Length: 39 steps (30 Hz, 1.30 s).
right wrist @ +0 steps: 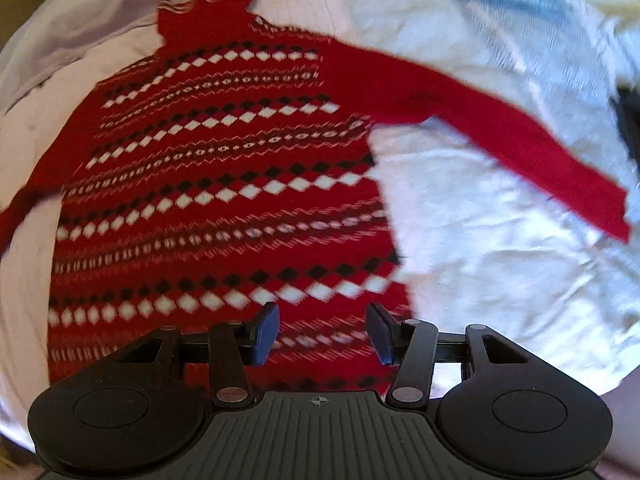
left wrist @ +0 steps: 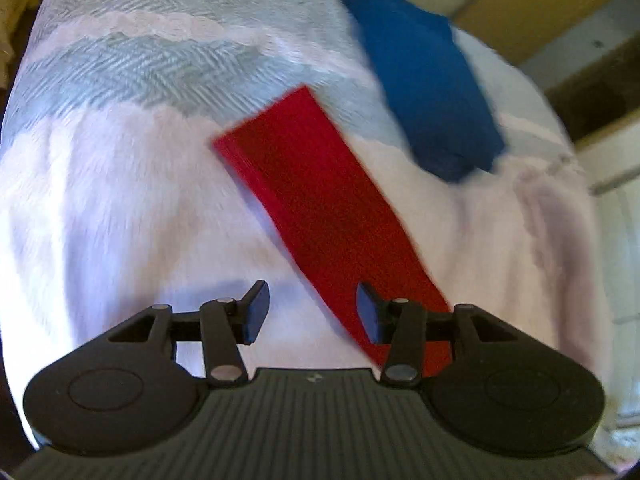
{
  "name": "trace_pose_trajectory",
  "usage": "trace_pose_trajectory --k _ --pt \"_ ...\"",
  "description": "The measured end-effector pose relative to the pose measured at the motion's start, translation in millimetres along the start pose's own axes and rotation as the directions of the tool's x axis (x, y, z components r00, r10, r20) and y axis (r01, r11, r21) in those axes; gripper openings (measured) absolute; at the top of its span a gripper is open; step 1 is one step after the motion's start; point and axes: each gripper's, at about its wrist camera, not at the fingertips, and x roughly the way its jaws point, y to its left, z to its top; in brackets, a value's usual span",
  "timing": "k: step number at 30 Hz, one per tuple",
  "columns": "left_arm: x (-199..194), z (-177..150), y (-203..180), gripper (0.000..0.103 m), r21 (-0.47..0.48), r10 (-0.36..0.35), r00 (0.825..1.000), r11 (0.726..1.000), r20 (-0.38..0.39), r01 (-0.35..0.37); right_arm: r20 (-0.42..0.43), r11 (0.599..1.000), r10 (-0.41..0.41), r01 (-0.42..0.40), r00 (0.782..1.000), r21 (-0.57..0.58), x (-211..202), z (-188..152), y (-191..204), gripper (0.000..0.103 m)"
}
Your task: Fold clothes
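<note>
A red sweater point(right wrist: 224, 184) with rows of white and black diamonds lies flat on a pale bed cover point(right wrist: 500, 260), collar away from me. Its right sleeve point(right wrist: 500, 128) stretches out to the right. My right gripper point(right wrist: 322, 334) is open above the sweater's lower hem, holding nothing. In the left wrist view a plain red sleeve point(left wrist: 320, 200) runs diagonally across the cover, cuff at its far end. My left gripper point(left wrist: 312, 312) hovers open over the sleeve's near part, its right fingertip point(left wrist: 368, 312) above the red cloth. Both views are blurred by motion.
A folded blue garment point(left wrist: 424, 80) lies beyond the red sleeve at the right. The bed cover point(left wrist: 120, 200) carries a grey herringbone band point(left wrist: 132, 72) farther back. Wooden furniture point(left wrist: 540, 12) stands past the bed's far right edge.
</note>
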Motion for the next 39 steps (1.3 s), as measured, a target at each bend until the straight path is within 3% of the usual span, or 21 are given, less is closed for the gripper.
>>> trace_pose_trajectory --k 1,4,5,6,9,12,14,17,19,22,24,26,28,31,32,33,34,36,38,39 --pt "11.0 5.6 1.0 0.043 -0.007 0.021 1.0 1.0 0.008 -0.021 -0.011 1.0 0.002 -0.002 1.0 0.013 8.2 2.9 4.5 0.052" --pt "31.9 17.0 1.6 0.032 -0.014 -0.004 0.999 1.0 0.039 0.005 -0.035 0.999 0.007 -0.006 0.999 0.036 29.6 10.7 18.3 0.052" --pt "35.6 20.5 -1.3 0.014 0.01 -0.023 0.998 1.0 0.055 0.023 -0.036 0.999 0.0 0.001 0.999 0.036 35.2 11.8 21.6 0.052" --pt "38.4 24.3 -4.5 0.004 0.042 -0.037 0.997 0.999 0.066 0.034 -0.033 0.999 -0.013 0.014 0.999 0.033 40.1 12.0 24.3 0.052" --pt "38.1 35.5 -11.7 0.003 0.108 -0.091 0.992 0.991 0.092 0.081 -0.035 0.999 -0.032 0.033 0.999 0.029 53.0 12.5 26.7 0.052" --pt "22.4 50.2 -30.0 0.003 0.247 -0.151 0.971 0.963 0.184 0.103 -0.043 0.998 -0.026 0.029 0.999 0.058 60.2 14.0 18.5 0.052" --pt "17.6 56.5 -42.7 0.004 0.333 -0.156 0.96 0.94 0.231 0.073 -0.045 0.997 -0.023 0.026 0.999 0.079 63.0 15.8 11.0 0.052" --pt "30.8 55.9 -61.6 0.003 0.401 -0.054 0.973 0.915 0.223 -0.041 -0.057 0.995 -0.012 0.017 0.998 0.099 68.7 19.4 0.7 0.052" --pt "23.2 40.3 -81.8 0.003 0.475 -0.062 0.962 0.877 0.264 -0.074 -0.067 0.994 0.009 -0.002 0.998 0.11 72.2 22.7 -7.1 0.052" --pt "-8.4 0.3 -122.6 0.003 0.608 -0.156 0.933 0.79 0.323 -0.078 -0.05 0.993 0.043 -0.037 0.998 0.11 69.3 30.2 -19.0 0.052" --pt "-34.2 -33.9 -155.8 0.003 0.682 -0.265 0.915 0.731 0.306 -0.016 -0.027 0.994 0.052 -0.049 0.998 0.102 65.3 36.6 -29.4 0.052" --pt "-60.7 -75.7 -190.7 0.003 0.764 -0.394 0.885 0.641 0.246 0.073 -0.003 0.993 0.06 -0.06 0.998 0.102 60.9 43.2 -40.6 0.052" --pt "-87.0 -127.4 -222.4 0.003 0.829 -0.525 0.839 0.527 0.145 0.186 0.021 0.991 0.063 -0.065 0.998 0.118 56.0 50.3 -53.5 0.052" --pt "-111.0 -215.6 -257.4 0.005 0.865 -0.66 0.747 0.328 -0.078 0.38 0.078 0.98 0.09 -0.102 0.993 0.17 48.2 62.5 -75.9 0.052" --pt "-106.2 -247.2 -263.8 0.007 0.854 -0.658 0.731 0.266 -0.178 0.447 0.104 0.974 0.106 -0.124 0.989 0.188 46.9 67.0 -82.2 0.052" --pt "-100.9 -278.9 -269.9 0.018 0.833 -0.648 0.709 0.206 -0.277 0.513 0.133 0.967 0.125 -0.151 0.983 0.206 46.2 71.7 -87.8 0.052" --pt "-95.5 -310.6 -276.1 0.024 0.804 -0.631 0.68 0.146 -0.373 0.577 0.163 0.958 0.144 -0.178 0.976 0.224 45.6 76.5 -93.3 0.052" --pt "-66.3 -371.3 -275.3 0.027 0.787 -0.513 0.7 0.073 -0.497 0.612 0.209 0.942 0.168 -0.219 0.963 0.255 50.7 85.0 -102.2 0.052" --pt "-41.0 -413.3 -266.6 0.026 0.832 -0.337 0.79 0.035 -0.512 0.554 0.227 0.926 0.178 -0.241 0.957 0.291 60.8 93.6 -108.7 0.052" --pt "-36.0 -412.7 -256.1 0.026 0.844 -0.313 0.807 0.032 -0.501 0.536 0.237 0.906 0.209 -0.279 0.949 0.317 65.8 96.0 -110.6 0.052"
